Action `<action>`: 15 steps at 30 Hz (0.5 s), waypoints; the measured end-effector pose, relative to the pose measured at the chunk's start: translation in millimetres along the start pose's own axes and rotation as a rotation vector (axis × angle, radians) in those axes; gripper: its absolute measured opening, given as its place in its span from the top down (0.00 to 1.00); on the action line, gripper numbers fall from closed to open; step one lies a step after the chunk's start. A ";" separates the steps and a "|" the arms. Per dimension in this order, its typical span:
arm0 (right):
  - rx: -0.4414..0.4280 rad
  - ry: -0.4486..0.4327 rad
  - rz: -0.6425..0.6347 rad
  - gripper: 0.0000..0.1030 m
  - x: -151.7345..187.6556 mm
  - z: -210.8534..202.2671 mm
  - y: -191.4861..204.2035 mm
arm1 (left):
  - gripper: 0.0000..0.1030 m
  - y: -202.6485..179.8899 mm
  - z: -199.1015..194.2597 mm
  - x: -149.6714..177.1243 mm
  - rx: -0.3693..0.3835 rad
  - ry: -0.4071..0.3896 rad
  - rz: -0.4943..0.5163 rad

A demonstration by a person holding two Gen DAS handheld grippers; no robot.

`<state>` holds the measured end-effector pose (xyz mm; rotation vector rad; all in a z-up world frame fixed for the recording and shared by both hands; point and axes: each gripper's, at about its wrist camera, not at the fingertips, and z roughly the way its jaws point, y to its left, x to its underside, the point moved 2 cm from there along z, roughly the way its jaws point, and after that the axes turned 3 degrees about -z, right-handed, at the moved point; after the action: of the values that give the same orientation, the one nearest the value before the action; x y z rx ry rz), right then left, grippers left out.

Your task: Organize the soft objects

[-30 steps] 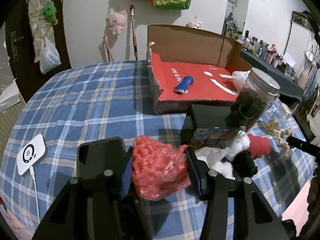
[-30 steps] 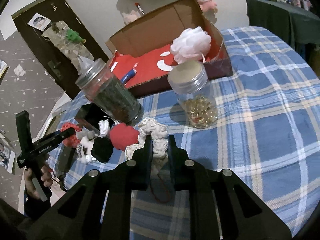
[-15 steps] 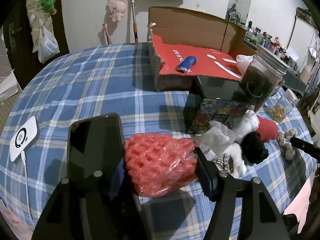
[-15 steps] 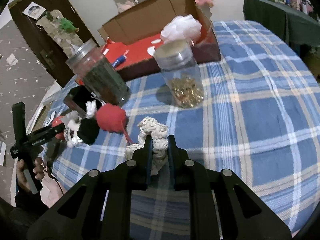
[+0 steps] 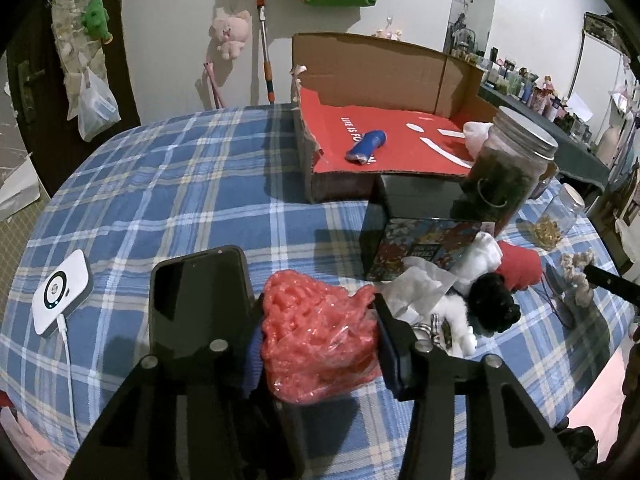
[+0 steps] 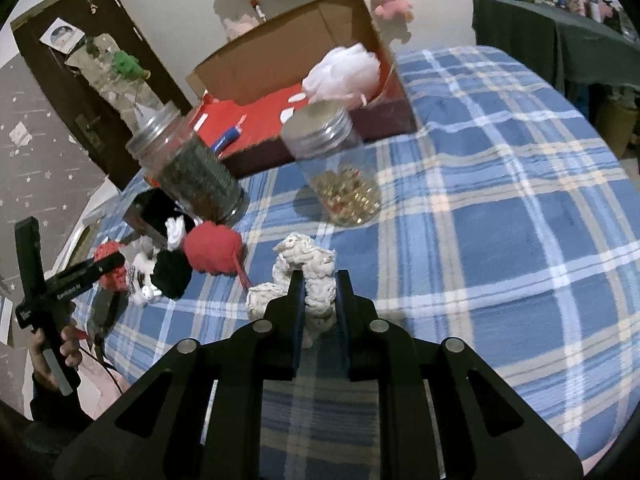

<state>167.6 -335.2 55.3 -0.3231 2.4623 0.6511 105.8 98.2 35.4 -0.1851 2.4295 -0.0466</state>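
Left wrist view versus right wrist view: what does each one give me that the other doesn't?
Only the left wrist view shows the phone and the white charger puck, plus the left gripper, whose jaws have just been closing on the red mesh bundle. Only the right wrist view shows the right gripper shut on the cream knotted rope. Both show the cardboard box and the dark-filled jar.

The left matte black plastic two-finger gripper (image 5: pixel 318 332) had angular, open-framed arms, each carrying two round silver screw heads. Its fingers (image 5: pixel 390 344) were flat black bars, with blue padding showing on the inner faces. The right matte black plastic two-finger gripper (image 6: pixel 319 300) was of the same build, four silver screws visible, blue edging on its fingers (image 6: pixel 295 308). In the right wrist view, the left unit's handle bore small white lettering, illegible; the hand (image 6: pixel 52 354) gripping it emerged from a dark sleeve.
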 end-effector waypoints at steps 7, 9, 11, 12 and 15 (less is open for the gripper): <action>0.020 -0.016 0.005 0.86 -4.9 -6.0 -7.8 | 0.52 2.0 -4.6 -0.8 -0.009 -0.019 -0.005; 0.024 -0.021 0.009 0.86 -6.2 -7.5 -10.4 | 0.52 2.9 -7.1 -2.8 -0.010 -0.027 -0.009; 0.030 -0.029 0.012 0.86 -8.4 -10.5 -13.0 | 0.52 3.9 -10.2 -5.2 -0.010 -0.038 -0.012; 0.032 -0.032 0.012 0.86 -8.7 -12.0 -13.8 | 0.52 4.3 -11.5 -6.8 -0.011 -0.043 -0.013; 0.044 -0.046 0.012 0.86 -12.2 -16.6 -16.5 | 0.52 4.2 -13.7 -12.3 -0.011 -0.056 -0.007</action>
<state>175.7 -356.8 68.2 -0.2731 2.4331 0.6024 105.7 104.0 53.4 -0.1979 2.3742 -0.0305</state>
